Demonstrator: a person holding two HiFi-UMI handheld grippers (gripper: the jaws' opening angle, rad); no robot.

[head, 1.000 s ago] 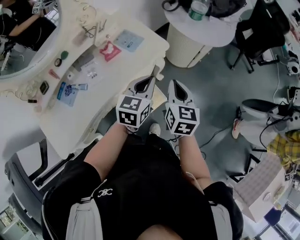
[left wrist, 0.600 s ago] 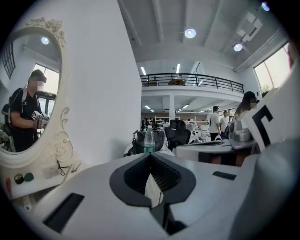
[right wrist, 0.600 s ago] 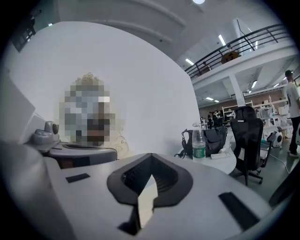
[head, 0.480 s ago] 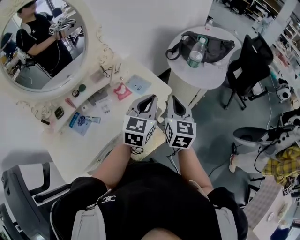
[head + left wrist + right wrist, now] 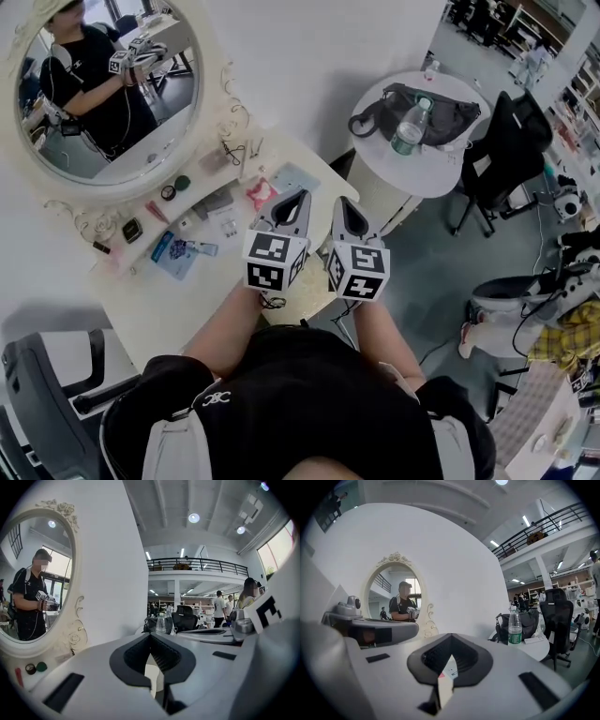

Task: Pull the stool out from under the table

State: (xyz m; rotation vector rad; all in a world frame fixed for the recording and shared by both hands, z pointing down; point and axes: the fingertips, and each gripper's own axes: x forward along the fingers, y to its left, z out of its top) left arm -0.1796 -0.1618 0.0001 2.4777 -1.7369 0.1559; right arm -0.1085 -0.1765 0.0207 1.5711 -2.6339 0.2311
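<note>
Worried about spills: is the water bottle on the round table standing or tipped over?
Upright. The water bottle stands on its base on the round table, cap uppermost, beside the dark bag.

**Operator and hand-held rig**

Clothing: black short-sleeved top (image 5: 309,394) with a small white emblem (image 5: 214,398) on the chest; pale grey panels (image 5: 169,448) at both shoulders. Left gripper (image 5: 303,195) and right gripper (image 5: 344,201): light grey shells, each with a black ribbed, teardrop-shaped inner lining. Each carries a white cube (image 5: 274,262) printed with black square markers.
</note>
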